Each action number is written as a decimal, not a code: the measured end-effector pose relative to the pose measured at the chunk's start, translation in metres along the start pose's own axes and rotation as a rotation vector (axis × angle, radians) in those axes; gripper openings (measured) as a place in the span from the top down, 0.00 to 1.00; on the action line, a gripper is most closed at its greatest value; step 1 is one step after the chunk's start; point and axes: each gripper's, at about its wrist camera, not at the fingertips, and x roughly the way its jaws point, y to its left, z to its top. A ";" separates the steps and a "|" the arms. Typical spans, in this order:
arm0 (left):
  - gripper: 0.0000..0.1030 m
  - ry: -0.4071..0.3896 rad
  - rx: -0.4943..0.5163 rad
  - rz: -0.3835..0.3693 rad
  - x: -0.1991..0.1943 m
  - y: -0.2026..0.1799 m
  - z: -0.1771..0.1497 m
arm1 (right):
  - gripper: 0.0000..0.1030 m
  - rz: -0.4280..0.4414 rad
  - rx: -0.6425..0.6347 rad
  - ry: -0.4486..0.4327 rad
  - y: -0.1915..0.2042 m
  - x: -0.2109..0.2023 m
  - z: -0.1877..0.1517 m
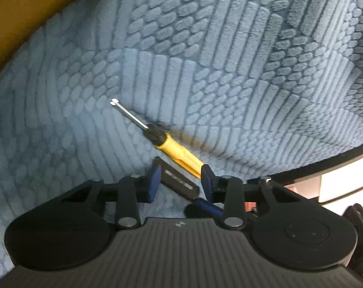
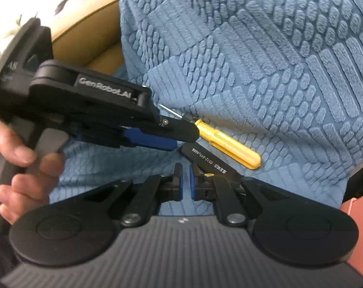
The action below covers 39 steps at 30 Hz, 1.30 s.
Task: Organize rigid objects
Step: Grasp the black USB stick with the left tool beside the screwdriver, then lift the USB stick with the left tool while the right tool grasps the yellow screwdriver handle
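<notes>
**Left wrist and right wrist views.** A blue blanket (image 1: 253,72) with a raised pattern of ribs and ovals fills most of both views and carries the task's things. A tan-brown edge (image 2: 85,48) borders it at the upper left.

The left hand-held gripper (image 1: 181,165) reaches in from the left of the right wrist view, its handle gripped by a person's hand (image 2: 25,163). Its jaws stand partly apart, and in its own view the black bar lies slantwise between the two blue pads (image 1: 154,184). Whether the pads press on the bar cannot be told.

The right hand-held gripper (image 2: 185,166) points down at the blanket. Its blue pads are drawn together, with only a thin slit between them and nothing seen in that slit.

The screwdriver (image 1: 174,146) lies on the blanket just ahead of both grippers. It has a yellow handle, a black collar and a thin bright shaft. In the left wrist view the shaft points up and to the left, and the butt of the handle is hidden behind the right-side finger. In the right wrist view the left gripper's fingers cover the collar.

The black bar (image 2: 210,162), flat and printed with white digits, lies just beside the yellow handle. Its lower end passes behind the right gripper's right-side finger.
</notes>
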 end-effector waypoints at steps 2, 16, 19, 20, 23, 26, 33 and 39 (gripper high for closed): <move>0.60 0.000 0.001 0.018 0.007 -0.004 0.005 | 0.89 -0.075 -0.044 -0.028 0.000 0.001 0.000; 0.60 0.010 0.017 0.045 0.005 -0.004 0.007 | 0.40 -0.100 -0.105 0.018 -0.016 0.044 -0.004; 0.60 0.009 0.017 0.048 0.005 -0.003 0.007 | 0.62 -0.050 -0.079 0.031 -0.015 0.046 -0.007; 0.60 0.009 0.015 0.048 0.004 -0.003 0.007 | 0.64 -0.059 -0.084 0.043 -0.012 0.047 -0.006; 0.60 0.014 -0.003 0.039 0.005 -0.002 0.005 | 0.69 -0.034 -0.035 0.061 -0.008 0.045 -0.006; 0.60 0.015 -0.014 0.031 0.004 -0.001 0.004 | 0.71 0.016 0.068 0.039 -0.009 0.041 -0.002; 0.60 0.006 -0.051 0.011 0.001 0.000 0.000 | 0.71 0.093 0.230 -0.008 -0.016 0.026 0.002; 0.60 0.001 -0.077 0.002 0.000 0.001 -0.003 | 0.71 0.132 0.355 -0.021 -0.035 0.018 -0.004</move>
